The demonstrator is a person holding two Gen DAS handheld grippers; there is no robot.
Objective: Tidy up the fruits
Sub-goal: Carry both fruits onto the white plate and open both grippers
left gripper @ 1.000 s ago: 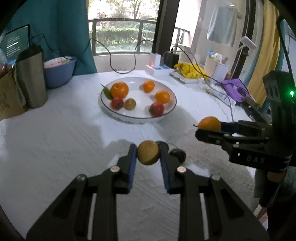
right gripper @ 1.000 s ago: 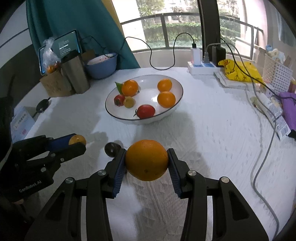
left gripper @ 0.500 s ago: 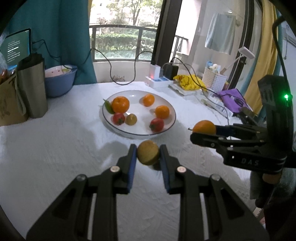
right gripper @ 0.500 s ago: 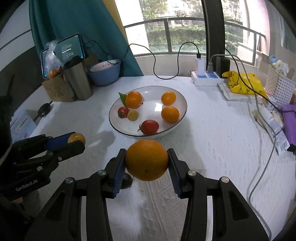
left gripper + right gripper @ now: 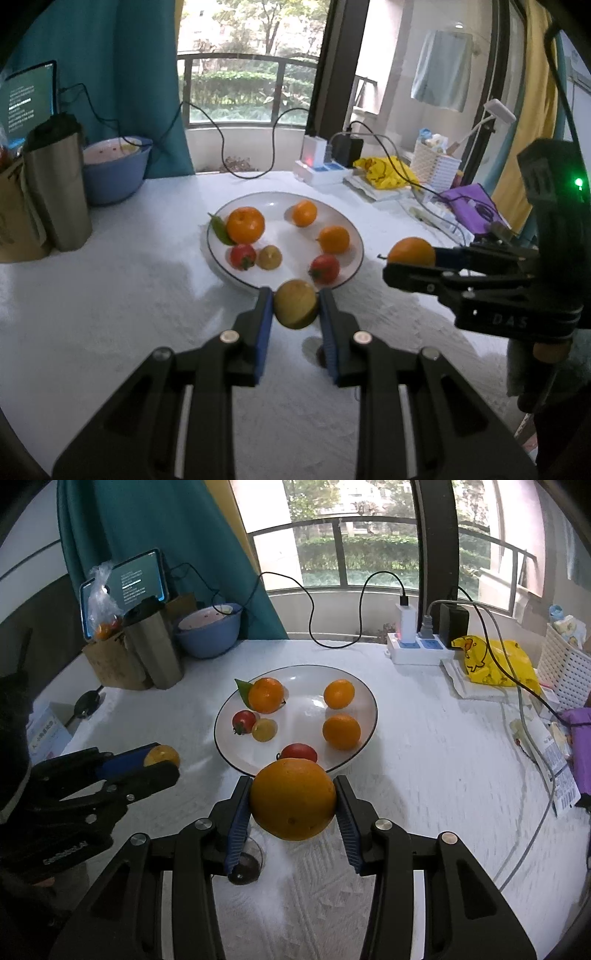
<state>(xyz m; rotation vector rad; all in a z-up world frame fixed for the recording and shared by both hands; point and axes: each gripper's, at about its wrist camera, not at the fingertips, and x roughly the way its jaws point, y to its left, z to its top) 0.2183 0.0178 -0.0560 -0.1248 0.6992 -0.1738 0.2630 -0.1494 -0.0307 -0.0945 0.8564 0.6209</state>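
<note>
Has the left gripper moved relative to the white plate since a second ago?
Yes. The left gripper, shut on the yellow-green fruit, has closed in on the white plate; the fruit now overlaps its near rim.

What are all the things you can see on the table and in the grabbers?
plate: one, white, table centre.
oranges: three, orange, on the plate.
tomatoes: two, red, on the plate.
small yellowish fruit: one, on the plate.
dark round fruit: one, on the cloth under the right gripper.
blue bowl: one, back left.
steel cup: one, silver, beside the bowl.
power strip: one, white, back right.
left gripper: shut on a yellow-green fruit.
right gripper: shut on a big orange.
</note>
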